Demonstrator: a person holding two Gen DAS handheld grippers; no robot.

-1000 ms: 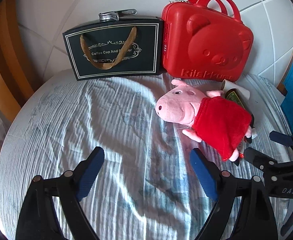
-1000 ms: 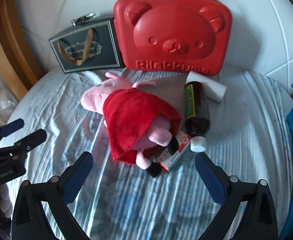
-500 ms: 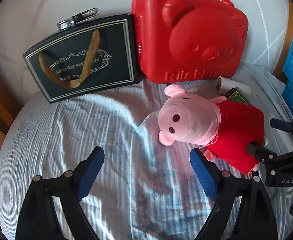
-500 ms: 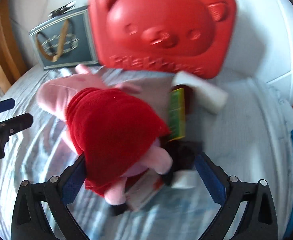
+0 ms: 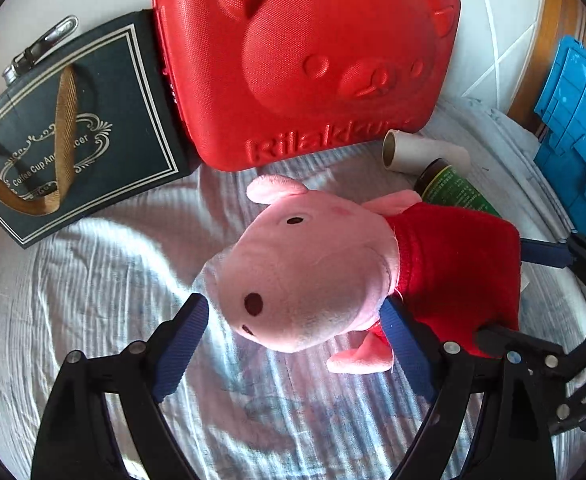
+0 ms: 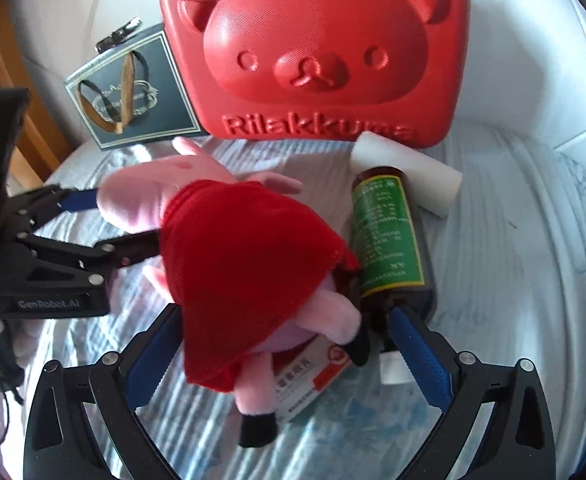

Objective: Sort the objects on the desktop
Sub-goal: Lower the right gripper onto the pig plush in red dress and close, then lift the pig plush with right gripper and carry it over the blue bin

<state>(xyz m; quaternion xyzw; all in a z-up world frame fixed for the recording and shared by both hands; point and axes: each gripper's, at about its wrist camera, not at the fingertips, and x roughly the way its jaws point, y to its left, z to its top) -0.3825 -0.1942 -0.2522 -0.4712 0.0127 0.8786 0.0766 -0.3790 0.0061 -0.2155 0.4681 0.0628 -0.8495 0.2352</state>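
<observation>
Now the big red bear case (image 6: 313,52) stands well beyond both claws, the dark gift bag (image 5: 73,128) beside it. Nearer in, the plush pig (image 5: 313,280) lies between the two: the left claw (image 5: 297,332) stands wide around its head, not pressing, while the right claw (image 6: 285,344) is closing around its red skirt and legs. Just right of that claw lies the brown bottle (image 6: 389,236). It looks like the pick-up step; next, squeeze firmly, lift clear.

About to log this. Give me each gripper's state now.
Left gripper: open, astride the plush pig's head, not gripping.
Right gripper: closing around the pig's body, not yet gripping.
</observation>
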